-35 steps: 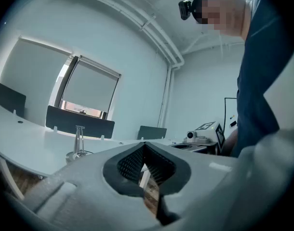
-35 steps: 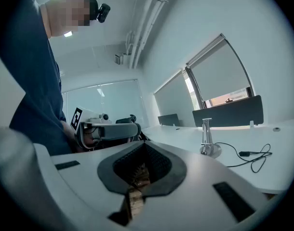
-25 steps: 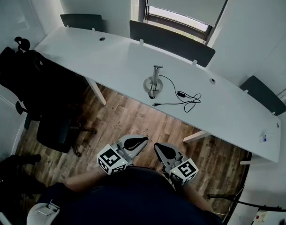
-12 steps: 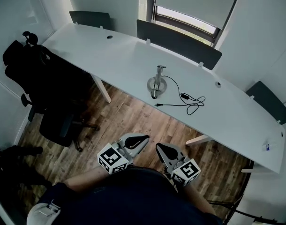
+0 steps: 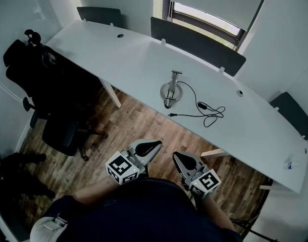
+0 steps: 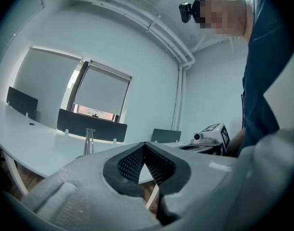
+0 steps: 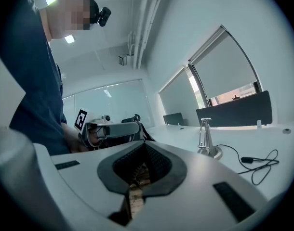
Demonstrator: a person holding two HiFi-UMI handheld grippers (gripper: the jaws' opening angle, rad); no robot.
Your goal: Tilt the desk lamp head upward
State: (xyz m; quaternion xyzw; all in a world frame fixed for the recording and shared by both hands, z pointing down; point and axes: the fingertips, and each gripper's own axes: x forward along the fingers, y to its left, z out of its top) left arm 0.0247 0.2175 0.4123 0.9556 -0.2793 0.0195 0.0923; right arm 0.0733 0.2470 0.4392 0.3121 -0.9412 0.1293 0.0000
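A silver desk lamp (image 5: 171,89) stands on a round base in the middle of the long white desk (image 5: 129,59), its black cord (image 5: 204,110) trailing to the right. The lamp also shows in the left gripper view (image 6: 88,139) and in the right gripper view (image 7: 205,137). Both grippers are held close to the person's body, well short of the desk. My left gripper (image 5: 153,146) is shut with nothing in it. My right gripper (image 5: 177,158) is shut and empty too. Neither touches the lamp.
A black office chair (image 5: 48,92) stands at the desk's left end, over wooden floor (image 5: 134,127). Dark divider panels (image 5: 197,44) line the desk's far edge below a window with a blind (image 5: 219,4). A small object (image 5: 291,164) lies at the desk's far right.
The head view has shifted a little, so the desk and lamp sit slightly right and lower. Both grippers stay shut near the body, drifted slightly right.
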